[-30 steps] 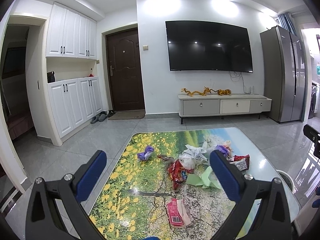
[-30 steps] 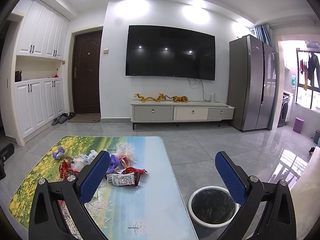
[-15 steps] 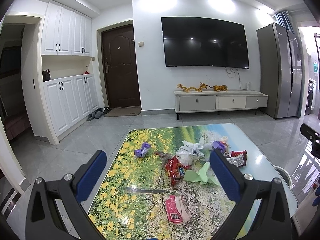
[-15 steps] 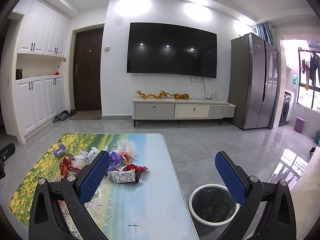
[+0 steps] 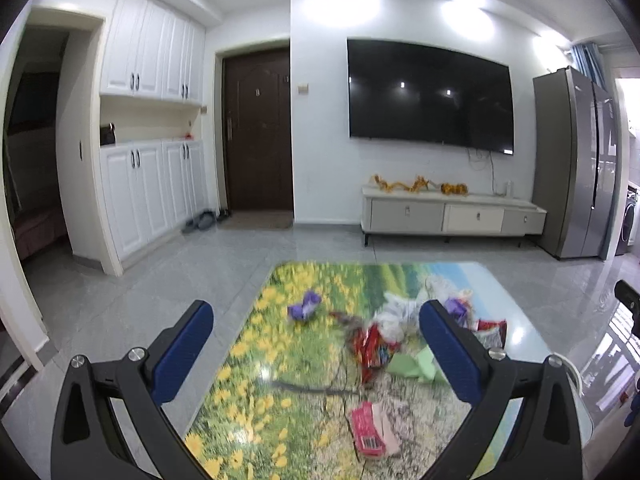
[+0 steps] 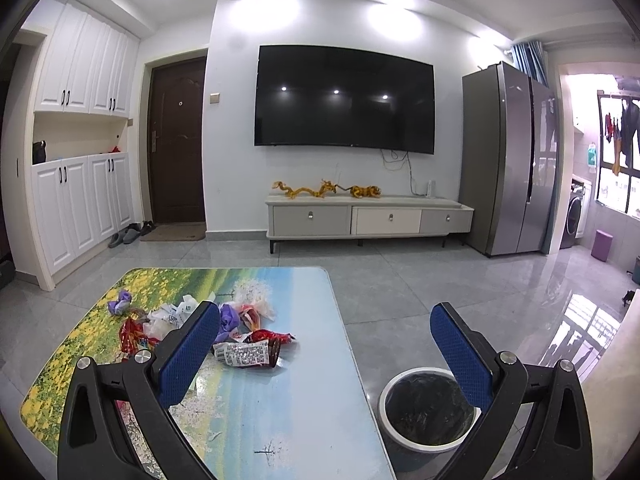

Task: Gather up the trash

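Several pieces of trash lie on a low table with a flower-print top (image 5: 248, 364): a purple wrapper (image 5: 304, 306), a red wrapper (image 5: 370, 346), green paper (image 5: 416, 364), a pink packet (image 5: 368, 430) and white plastic (image 5: 396, 316). My left gripper (image 5: 316, 344) is open and empty, above the table's near end. My right gripper (image 6: 326, 344) is open and empty, above the table's right side (image 6: 280, 400). A silver-and-red wrapper (image 6: 250, 352) lies just past its left finger. A round bin with a black liner (image 6: 424, 412) stands on the floor right of the table.
A TV console (image 6: 368, 216) stands against the far wall under a wall TV (image 6: 344, 98). A fridge (image 6: 508, 160) is at the right, white cabinets (image 5: 148, 184) and a dark door (image 5: 258, 132) at the left. Grey tiled floor surrounds the table.
Both views have tilted up a little and shifted, so the table sits lower in frame. The left view is now blurred by motion. Both grippers stay open; the trash has not moved.
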A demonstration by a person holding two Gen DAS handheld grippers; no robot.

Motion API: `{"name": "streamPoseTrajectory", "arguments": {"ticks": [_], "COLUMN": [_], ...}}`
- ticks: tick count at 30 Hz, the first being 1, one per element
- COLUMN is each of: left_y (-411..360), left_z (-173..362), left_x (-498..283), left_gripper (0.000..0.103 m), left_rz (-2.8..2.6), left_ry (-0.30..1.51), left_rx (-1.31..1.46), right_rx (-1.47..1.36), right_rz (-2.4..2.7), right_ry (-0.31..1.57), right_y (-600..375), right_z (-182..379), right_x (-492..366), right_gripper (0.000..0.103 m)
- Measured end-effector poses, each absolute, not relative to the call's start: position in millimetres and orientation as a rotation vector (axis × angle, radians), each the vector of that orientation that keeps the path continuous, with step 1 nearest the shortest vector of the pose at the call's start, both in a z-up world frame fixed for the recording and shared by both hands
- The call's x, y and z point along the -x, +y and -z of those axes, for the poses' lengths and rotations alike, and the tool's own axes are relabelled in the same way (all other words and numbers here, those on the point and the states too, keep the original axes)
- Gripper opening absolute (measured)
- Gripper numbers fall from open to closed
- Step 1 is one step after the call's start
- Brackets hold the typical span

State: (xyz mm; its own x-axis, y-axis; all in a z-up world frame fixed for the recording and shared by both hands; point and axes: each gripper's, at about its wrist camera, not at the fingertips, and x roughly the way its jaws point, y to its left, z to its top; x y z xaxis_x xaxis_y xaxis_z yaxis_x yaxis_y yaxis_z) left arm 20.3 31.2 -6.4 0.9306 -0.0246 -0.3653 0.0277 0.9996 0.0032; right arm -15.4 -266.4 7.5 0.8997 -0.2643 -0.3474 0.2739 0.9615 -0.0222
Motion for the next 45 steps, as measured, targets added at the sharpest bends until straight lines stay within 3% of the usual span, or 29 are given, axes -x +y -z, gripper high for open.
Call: {"name": "streamPoseTrajectory", "arguments": {"ticks": [12, 23, 25, 28, 31, 36, 39, 41, 43, 45], "left_y": [8, -14, -13, -14, -17, -17, -18, -19, -19, -18], "left_z": [111, 163, 169, 171, 172, 172, 169, 167, 165, 163], "left_x": [-67, -106, -111, -114, -115, -117, -117, -115, -114, -112], "left_gripper": [0.1, 0.07, 0.056, 0.044, 0.037, 0.035, 0.034, 0.033, 0.032, 0.032], "left_rz": [0.211, 0.265, 0.273, 0.278, 0.293, 0.299, 0.304, 0.305, 0.306, 0.309], "left_ry": [0.742, 0.93, 0.948, 0.951, 0.944, 0.936, 0.928, 0.917, 0.908, 0.9], "left_rx": [-0.032, -0.055, -0.058, -0.075, -0.086, -0.088, -0.084, -0.086, -0.087, -0.085], "right_rx": [-0.063, -0.094, -0.099, -0.097, -0.051, 0.051, 0.083, 0.09, 0.093, 0.092], "right_rz": [0.211, -0.009, -0.049, -0.131, -0.234, -0.341, -0.366, -0.382, -0.414, -0.437], "right_ry": [0.489, 0.686, 0.709, 0.735, 0.73, 0.781, 0.834, 0.858, 0.879, 0.89], "right_y": [-279, -280, -280, -276, -267, -255, -252, -252, -249, -248], "right_z": [33, 94, 102, 110, 108, 118, 132, 136, 139, 139], "right_x": [-18, -96, -108, -130, -149, -194, -211, -211, -204, -194], "right_gripper": [0.103, 0.1, 0.094, 0.087, 0.087, 0.085, 0.079, 0.069, 0.051, 0.045]}}
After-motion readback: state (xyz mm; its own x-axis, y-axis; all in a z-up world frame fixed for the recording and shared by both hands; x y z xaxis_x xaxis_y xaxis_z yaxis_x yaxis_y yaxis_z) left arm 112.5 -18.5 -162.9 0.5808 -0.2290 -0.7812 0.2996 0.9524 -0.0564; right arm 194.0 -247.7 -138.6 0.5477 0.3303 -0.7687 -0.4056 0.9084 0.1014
